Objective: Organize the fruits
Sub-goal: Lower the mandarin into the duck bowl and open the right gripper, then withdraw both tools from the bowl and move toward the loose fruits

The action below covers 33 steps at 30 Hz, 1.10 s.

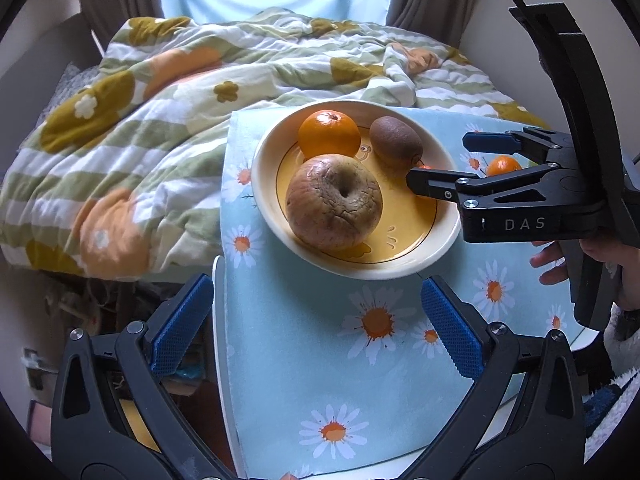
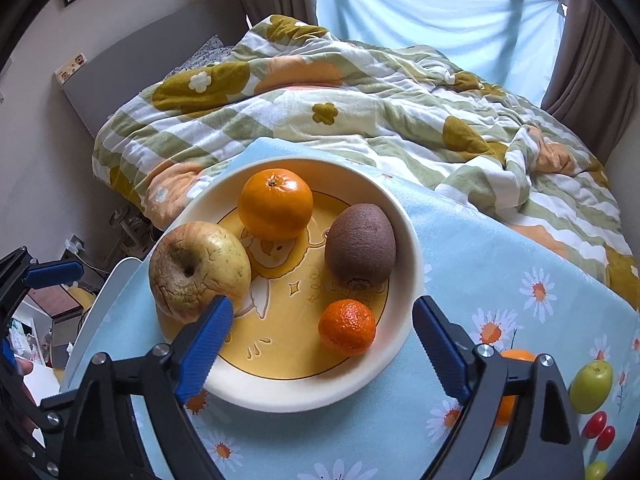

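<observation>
A cream plate (image 2: 404, 216) with a yellow middle stands on the daisy cloth. It holds a wrinkled apple (image 2: 196, 268), a large orange (image 2: 275, 204), a kiwi (image 2: 360, 246) and a small mandarin (image 2: 347, 327). My right gripper (image 2: 322, 346) is open over the plate's near edge. The mandarin lies between its blue pads, clear of both. In the left wrist view the right gripper (image 1: 440, 162) reaches in from the right beside the kiwi (image 1: 396, 142). My left gripper (image 1: 316, 320) is open and empty, in front of the plate (image 1: 264, 196).
On the cloth right of the plate lie another orange (image 2: 516, 356), a green fruit (image 2: 591, 386) and small red fruits (image 2: 600, 430). The table's left edge (image 1: 216, 320) drops to cluttered floor. A bed with a flowered duvet (image 2: 360, 112) lies right behind the table.
</observation>
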{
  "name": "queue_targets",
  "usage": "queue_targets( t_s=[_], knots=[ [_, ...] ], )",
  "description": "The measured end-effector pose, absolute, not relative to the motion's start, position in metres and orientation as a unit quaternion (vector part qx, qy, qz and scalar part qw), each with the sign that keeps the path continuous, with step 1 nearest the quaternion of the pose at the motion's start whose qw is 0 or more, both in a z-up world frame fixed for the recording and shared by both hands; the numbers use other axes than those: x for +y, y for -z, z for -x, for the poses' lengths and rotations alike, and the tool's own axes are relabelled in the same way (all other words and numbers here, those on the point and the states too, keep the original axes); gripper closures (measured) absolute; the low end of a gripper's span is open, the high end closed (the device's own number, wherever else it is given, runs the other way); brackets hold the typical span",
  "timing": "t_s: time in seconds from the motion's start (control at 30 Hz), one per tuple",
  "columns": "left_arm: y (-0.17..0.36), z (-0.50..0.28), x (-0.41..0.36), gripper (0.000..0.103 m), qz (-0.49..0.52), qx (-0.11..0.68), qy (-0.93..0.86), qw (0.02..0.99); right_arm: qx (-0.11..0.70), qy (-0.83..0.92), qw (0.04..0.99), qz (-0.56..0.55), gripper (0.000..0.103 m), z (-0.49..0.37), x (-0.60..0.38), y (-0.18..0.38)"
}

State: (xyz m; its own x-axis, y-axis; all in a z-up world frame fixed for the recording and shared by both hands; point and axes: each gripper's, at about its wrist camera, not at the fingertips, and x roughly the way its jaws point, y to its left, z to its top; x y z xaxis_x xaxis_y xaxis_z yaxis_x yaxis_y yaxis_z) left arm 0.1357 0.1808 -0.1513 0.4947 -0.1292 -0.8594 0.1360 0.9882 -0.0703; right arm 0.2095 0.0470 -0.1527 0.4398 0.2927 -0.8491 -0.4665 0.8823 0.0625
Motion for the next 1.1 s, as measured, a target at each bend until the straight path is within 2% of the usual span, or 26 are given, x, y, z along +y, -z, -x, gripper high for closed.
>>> queue_targets(
  t_s=[0.07,0.67,1.1],
  knots=[
    [0.149,-0.135,0.183,0.0,0.001,0.496,0.08,0.865,0.476,-0.22,0.846,0.09,0.0,-0.208,0.045,0.15],
    [0.093,-0.129,0.174,0.0,-0.034,0.46,0.112,0.88,0.461,-0.15,0.874,0.039,0.0,-0.161,0.012,0.088],
    [0.062,-0.124,0.096,0.0,-0.068,0.421,0.143,0.893,0.451,-0.082,0.889,-0.01,0.0,-0.114,-0.084,0.055]
  ],
)
